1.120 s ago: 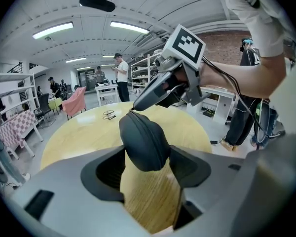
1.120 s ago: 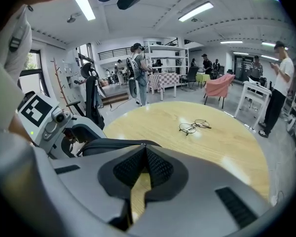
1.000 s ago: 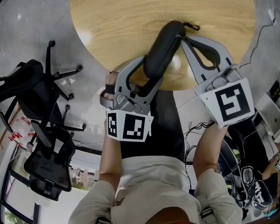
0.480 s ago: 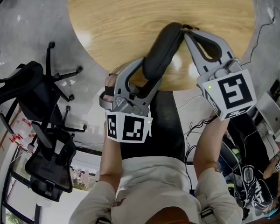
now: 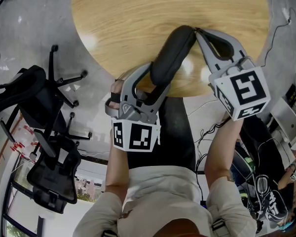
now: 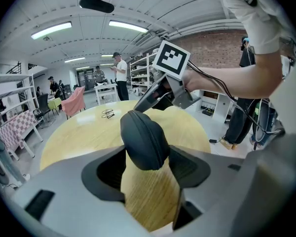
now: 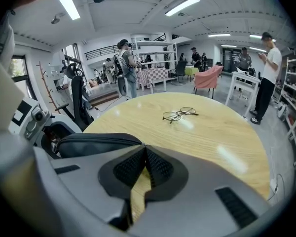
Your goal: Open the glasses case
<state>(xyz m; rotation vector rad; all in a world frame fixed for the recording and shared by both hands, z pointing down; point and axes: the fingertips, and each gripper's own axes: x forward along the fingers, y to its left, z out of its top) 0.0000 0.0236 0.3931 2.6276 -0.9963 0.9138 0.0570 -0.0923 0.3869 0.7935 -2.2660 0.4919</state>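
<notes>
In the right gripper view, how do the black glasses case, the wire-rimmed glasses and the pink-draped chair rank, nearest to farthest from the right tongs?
1. The black zipped glasses case: at the tips of the right tongs, on their left.
2. The wire-rimmed glasses: ahead, on the round wooden table.
3. The pink-draped chair: beyond the table, slightly right.

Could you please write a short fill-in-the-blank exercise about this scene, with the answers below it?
1. The left gripper holds the glasses case, whose colour is ____.
2. The right gripper, at the case's far end, has its fingers ____.
3. A pair of glasses lies on the ____ wooden table.
Missing words: black; shut; round.
</notes>
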